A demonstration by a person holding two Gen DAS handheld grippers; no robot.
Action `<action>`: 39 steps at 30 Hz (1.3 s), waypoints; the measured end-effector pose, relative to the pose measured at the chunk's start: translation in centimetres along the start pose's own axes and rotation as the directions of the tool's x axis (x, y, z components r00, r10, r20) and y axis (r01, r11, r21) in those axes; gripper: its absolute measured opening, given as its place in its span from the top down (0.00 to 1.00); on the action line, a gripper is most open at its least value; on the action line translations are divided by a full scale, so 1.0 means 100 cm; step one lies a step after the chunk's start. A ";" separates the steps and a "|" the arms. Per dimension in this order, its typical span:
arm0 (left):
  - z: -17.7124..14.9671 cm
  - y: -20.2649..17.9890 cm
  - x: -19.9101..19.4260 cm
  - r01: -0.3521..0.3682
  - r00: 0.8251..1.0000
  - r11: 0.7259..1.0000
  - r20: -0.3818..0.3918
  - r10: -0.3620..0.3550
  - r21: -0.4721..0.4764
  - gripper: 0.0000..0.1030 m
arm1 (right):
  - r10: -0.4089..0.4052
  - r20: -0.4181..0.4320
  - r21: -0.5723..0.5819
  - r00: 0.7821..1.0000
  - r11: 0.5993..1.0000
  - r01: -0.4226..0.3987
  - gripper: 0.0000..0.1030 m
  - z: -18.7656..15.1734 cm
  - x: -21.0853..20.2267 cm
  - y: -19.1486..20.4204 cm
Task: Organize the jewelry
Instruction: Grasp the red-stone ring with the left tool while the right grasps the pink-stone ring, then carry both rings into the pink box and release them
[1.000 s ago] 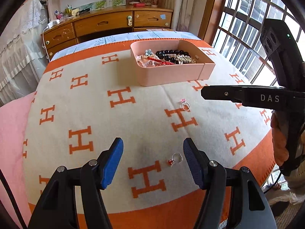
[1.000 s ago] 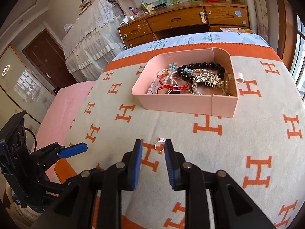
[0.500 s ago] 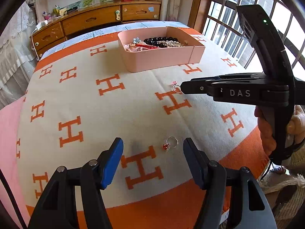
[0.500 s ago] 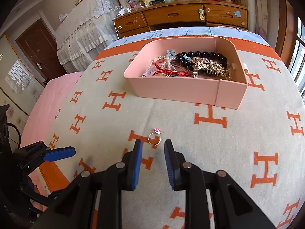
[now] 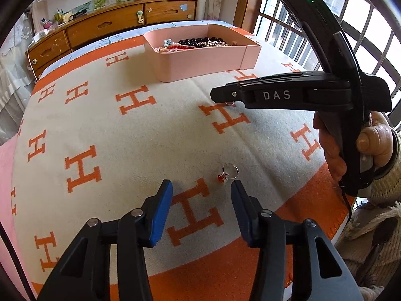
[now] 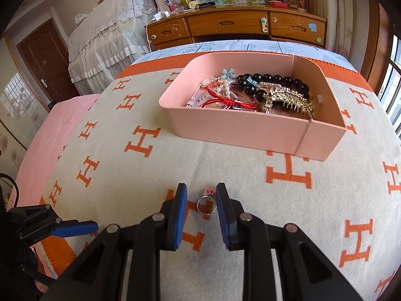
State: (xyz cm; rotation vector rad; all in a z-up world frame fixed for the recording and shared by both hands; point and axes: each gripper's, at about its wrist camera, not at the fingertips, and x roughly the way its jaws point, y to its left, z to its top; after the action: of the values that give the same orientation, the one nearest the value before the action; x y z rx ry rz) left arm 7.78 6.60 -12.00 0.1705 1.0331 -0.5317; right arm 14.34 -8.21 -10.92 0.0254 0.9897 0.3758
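Note:
A silver ring with a red stone (image 5: 228, 173) lies on the blanket just ahead of my left gripper's (image 5: 201, 190) right fingertip. The left jaws are closing with nothing between them. A silver ring with a pink stone (image 6: 206, 204) lies flat between the blue pads of my right gripper (image 6: 201, 195), close to the right pad; neither pad presses on it. The pink tray (image 6: 240, 130) farther back holds black beads, a red cord bracelet, a gold hair comb and other pieces. In the left wrist view the right gripper (image 5: 215, 94) hangs low over the blanket and hides most of the pink-stone ring.
A cream blanket with orange H letters (image 6: 140, 140) covers the bed. Behind it stands a wooden dresser (image 6: 225, 25), and a barred window (image 5: 325, 25) is to the right. A hand (image 5: 366, 140) holds the right gripper. The left gripper's blue fingertip (image 6: 75, 227) shows at lower left.
The left jaws have narrowed and sit closer to the red-stone ring. The right gripper has come forward and down, so the pink-stone ring now lies between its fingers instead of ahead of them.

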 end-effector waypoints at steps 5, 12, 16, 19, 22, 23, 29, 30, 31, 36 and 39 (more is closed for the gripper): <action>0.002 -0.003 0.001 0.004 1.000 1.000 0.004 -0.004 0.026 0.56 | -0.064 0.030 -0.059 0.998 0.996 0.066 0.88 -0.004 -0.001 0.004; 0.006 -0.021 0.006 -0.013 1.000 0.987 0.009 0.012 0.163 0.70 | 0.005 0.020 0.011 1.000 1.000 -0.006 0.92 -0.008 -0.006 -0.011; 0.009 -0.030 0.008 0.012 1.000 0.975 0.007 -0.014 0.224 0.90 | 0.027 0.016 0.032 1.000 0.999 -0.027 0.92 -0.012 -0.009 -0.015; 0.010 -0.034 0.008 0.007 1.000 0.971 0.009 -0.009 0.237 0.94 | 0.045 0.017 0.055 0.999 0.997 -0.046 0.92 -0.014 -0.011 -0.018; 0.012 -0.031 0.008 0.003 1.000 0.983 0.012 -0.005 0.186 0.94 | 0.065 0.027 0.066 0.998 0.996 -0.067 0.92 -0.018 -0.015 -0.020; 0.014 -0.028 0.008 0.005 1.000 0.988 0.010 -0.006 0.156 0.94 | 0.073 0.034 0.068 0.997 0.995 -0.076 0.92 -0.019 -0.018 -0.020; 0.051 -0.014 -0.025 -0.004 0.995 1.000 0.099 0.002 0.027 0.94 | 0.126 0.129 0.057 0.984 0.989 -0.134 0.92 -0.005 -0.050 -0.024; 0.062 -0.013 -0.032 -0.017 0.992 1.000 0.124 0.015 0.015 0.94 | 0.134 0.152 0.057 0.979 0.988 -0.144 0.92 0.001 -0.059 -0.026; 0.073 -0.011 -0.040 -0.030 0.988 1.000 0.152 0.029 0.001 0.94 | 0.142 0.173 0.057 0.975 0.986 -0.154 0.92 0.007 -0.067 -0.028; 0.140 0.006 -0.069 -0.082 0.968 0.991 0.229 0.106 -0.108 0.94 | 0.155 0.256 0.056 0.954 0.983 -0.175 0.92 0.051 -0.105 -0.038; 0.179 0.018 -0.074 -0.062 0.965 0.983 0.242 0.103 -0.170 0.94 | 0.184 0.279 0.087 0.943 0.973 -0.216 0.92 0.082 -0.118 -0.049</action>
State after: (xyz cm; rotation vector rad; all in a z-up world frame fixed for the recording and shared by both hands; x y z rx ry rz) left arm 19.47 3.88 3.26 0.0020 0.8146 -0.3800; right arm 16.77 -15.39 2.26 0.2789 0.7395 0.4875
